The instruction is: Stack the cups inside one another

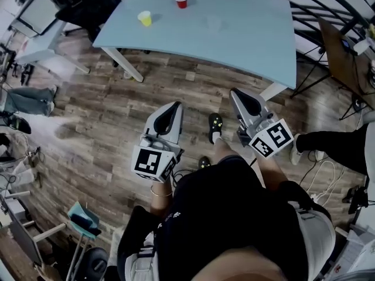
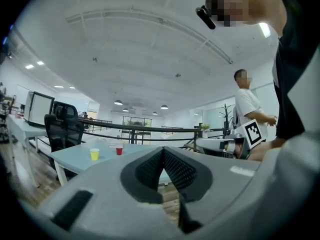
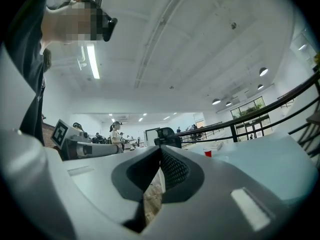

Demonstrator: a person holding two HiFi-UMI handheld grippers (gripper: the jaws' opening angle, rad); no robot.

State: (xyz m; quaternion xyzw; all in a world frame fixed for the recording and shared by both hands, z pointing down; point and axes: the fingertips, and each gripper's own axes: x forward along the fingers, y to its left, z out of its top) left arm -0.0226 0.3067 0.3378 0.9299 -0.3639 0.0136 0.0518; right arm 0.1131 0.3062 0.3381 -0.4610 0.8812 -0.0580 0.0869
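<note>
Reading this as the approach step: left gripper [image 1: 174,109] & right gripper [image 1: 237,93] both pinched shut, empty, short of the table [image 1: 234,34]. Yellow cup [image 1: 145,18] & red cup [image 1: 181,0] stand apart there, unstacked. Next I'd need to close in, open a claw, grab one cup.

The wood floor [image 1: 105,116] between the person and the blue table [image 1: 234,40] is bare, so the way there is free. Most of the table top is bare too. A yellow cup [image 1: 145,18] and a red cup [image 1: 181,0] stand apart near its far left. A black chair [image 1: 88,4] crowds that corner, and another person's leg [image 1: 334,142] stands at the right.
</note>
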